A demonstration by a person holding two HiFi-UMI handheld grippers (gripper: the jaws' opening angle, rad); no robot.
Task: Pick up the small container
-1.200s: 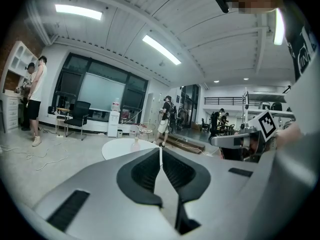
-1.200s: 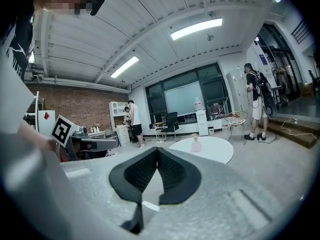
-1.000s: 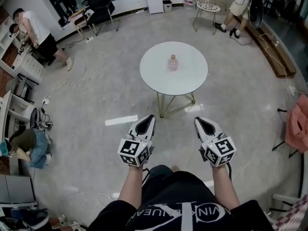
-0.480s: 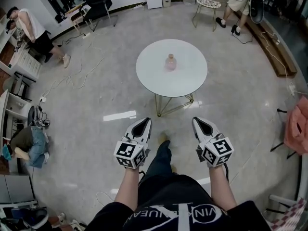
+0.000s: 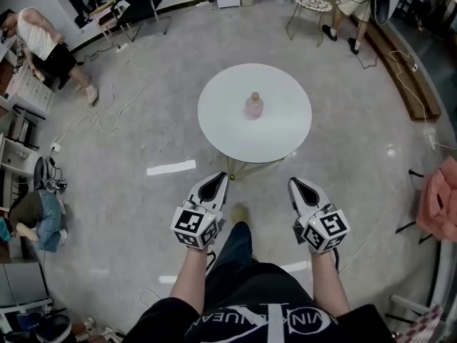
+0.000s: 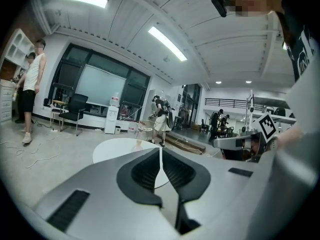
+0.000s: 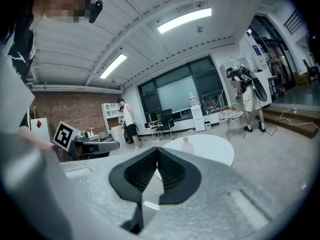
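Small pink translucent bottle-shaped container [image 5: 254,105] is being observed upright near the middle of a round, smooth white table top [image 5: 285,131] on thin gold wire legs. Left gripper [image 5: 221,177] and right gripper [image 5: 295,184], matte grey shells with ribbed black pads, are being held short of the table, jaws pressed together on nothing. Black-and-white square markers are being shown on their cubes [image 5: 194,226]. White lettering on the black garment [image 5: 214,327] is not being made out fully.

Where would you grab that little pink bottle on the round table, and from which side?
Probably round its wider body, below the narrow neck. The small container stands upright near the middle of the round table, so come in level from the near edge.
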